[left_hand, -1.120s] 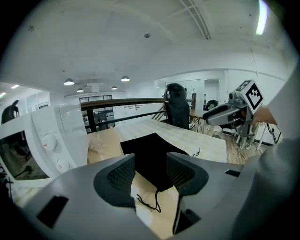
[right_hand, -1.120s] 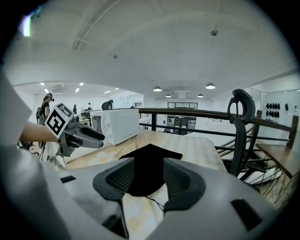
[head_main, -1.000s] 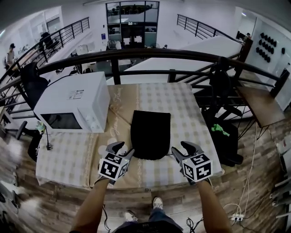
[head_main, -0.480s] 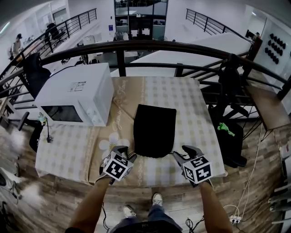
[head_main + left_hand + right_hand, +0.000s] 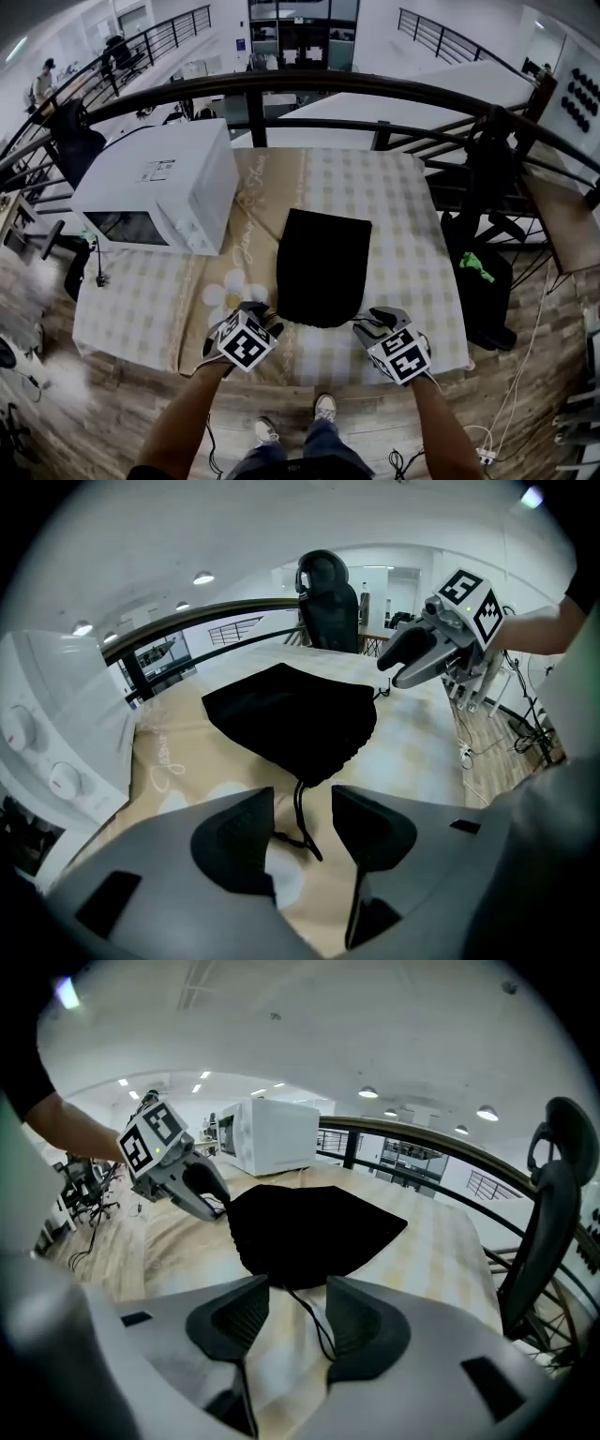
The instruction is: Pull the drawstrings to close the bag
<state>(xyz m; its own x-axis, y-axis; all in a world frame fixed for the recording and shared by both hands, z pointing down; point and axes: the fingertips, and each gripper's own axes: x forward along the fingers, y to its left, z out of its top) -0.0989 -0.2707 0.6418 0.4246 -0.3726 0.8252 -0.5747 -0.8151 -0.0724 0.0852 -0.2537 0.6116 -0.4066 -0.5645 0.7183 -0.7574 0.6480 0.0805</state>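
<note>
Shows the black bag flat on the counter, long axis running away, mouth nearest. Holds left tool spread astride the left drawstring, right tool spread astride the right drawstring, equally near.

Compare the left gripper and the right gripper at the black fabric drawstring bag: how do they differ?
The left gripper has a knotted cord end lying between its jaws; the right gripper has a plain cord curving toward one jaw. The left gripper sits by a white flower print; the right gripper over checked tablecloth. Shared: both are open beside the black fabric drawstring bag, neither clamped.
</note>
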